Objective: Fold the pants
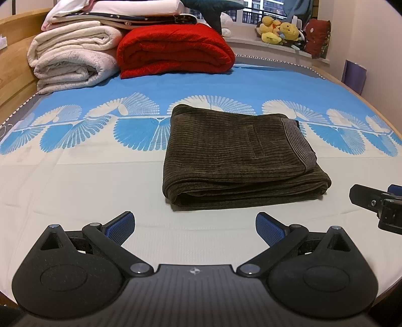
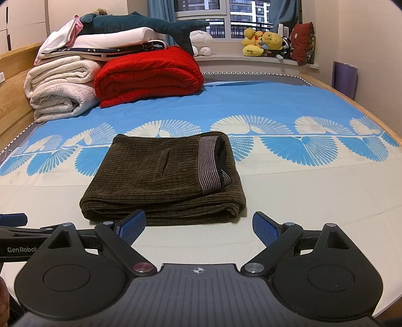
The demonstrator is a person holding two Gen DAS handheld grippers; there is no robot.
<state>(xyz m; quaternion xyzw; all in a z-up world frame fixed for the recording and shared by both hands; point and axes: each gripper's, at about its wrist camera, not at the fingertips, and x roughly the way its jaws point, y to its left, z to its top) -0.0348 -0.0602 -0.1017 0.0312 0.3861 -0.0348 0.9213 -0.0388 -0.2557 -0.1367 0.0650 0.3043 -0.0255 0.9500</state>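
Bed (image 1: 75,176) fills the room's middle; wooden frame along its side. Sheet smooth and flat: cream near the foot, bright blue farther up, a band of white and blue fan-shaped motifs between.

Pants (image 1: 241,161) (image 2: 165,181) lie on the sheet at the centre of the bed, straddling the cream part and the fan band. Dark olive corduroy, wide ribs, folded into a thick rectangle several layers deep. A slit pocket shows on top; a grey striped waistband runs along one edge.

Beyond the pants, toward the headboard: red blanket (image 1: 176,50) (image 2: 150,75), plush, folded in a fat roll. Just beside it, a stack of white and cream quilts (image 1: 72,63) (image 2: 60,88), soft and lumpy, thinner folded linens on top. A teal plush shark (image 2: 140,24) lies across that stack.

Further behind the pants, a window sill under a window carries yellow plush toys (image 1: 279,31) (image 2: 263,41) and a dark red cushion (image 2: 302,42). Blue curtains beside the glass.

Left tongs (image 1: 194,229): spread wide, blue ridged pads, nothing held, short of the pants' near edge.
Right tongs (image 2: 198,226): spread wide as well, empty, close to the same folded edge.
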